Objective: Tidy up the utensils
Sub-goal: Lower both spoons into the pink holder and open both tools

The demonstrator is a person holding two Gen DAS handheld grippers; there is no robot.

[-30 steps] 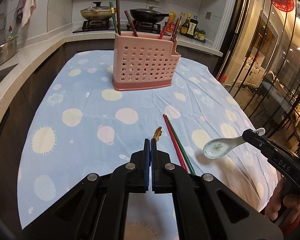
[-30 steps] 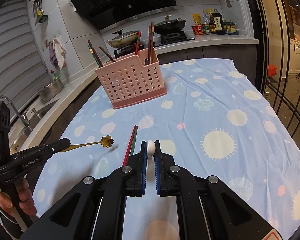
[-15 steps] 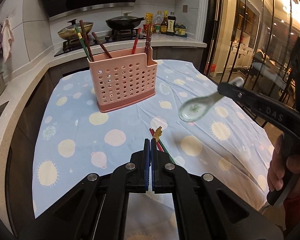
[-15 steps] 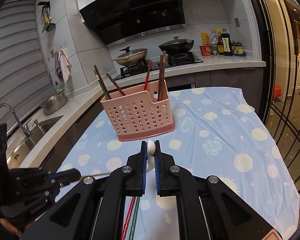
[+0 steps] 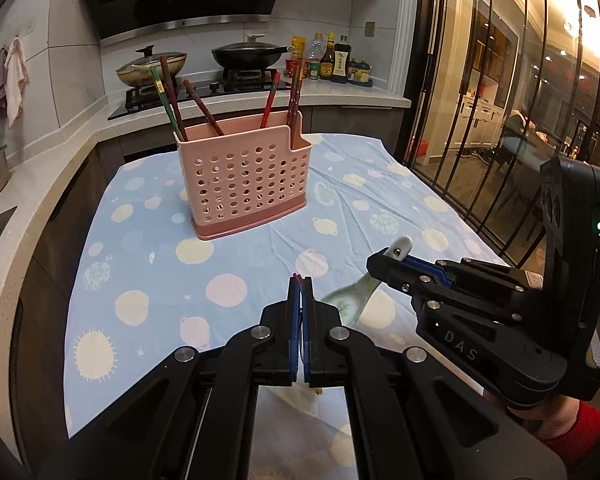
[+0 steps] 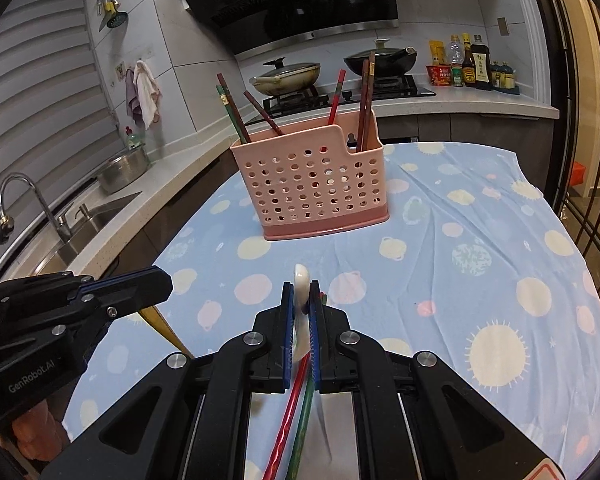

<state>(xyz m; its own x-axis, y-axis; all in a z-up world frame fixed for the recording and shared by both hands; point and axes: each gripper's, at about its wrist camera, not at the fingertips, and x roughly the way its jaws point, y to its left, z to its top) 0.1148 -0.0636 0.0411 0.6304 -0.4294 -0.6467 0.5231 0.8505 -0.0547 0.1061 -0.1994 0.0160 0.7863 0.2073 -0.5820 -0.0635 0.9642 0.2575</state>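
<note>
Pink perforated plastic caddy (image 5: 246, 184) stands far down the pale blue, circle-printed tablecloth (image 5: 148, 272), chopsticks leaning out of its compartments. Right gripper (image 6: 301, 305) is clamped on the handle of a glossy white ceramic spoon (image 5: 354, 298); its bowl hangs low, blurred. Left gripper (image 5: 300, 308) is closed on a thin gold spoon (image 6: 162, 326); its head is hidden. One red and one green chopstick (image 6: 296, 408) lie on the cloth, partly covered by the right gripper.

A pink perforated caddy (image 5: 246, 178) stands upright on the surface, chopsticks (image 5: 168, 98) leaning in it. A white ceramic spoon (image 5: 350, 294) and a gold spoon (image 6: 162, 324) are held aloft. Red and green chopsticks (image 6: 296, 408) lie on the cloth.
</note>
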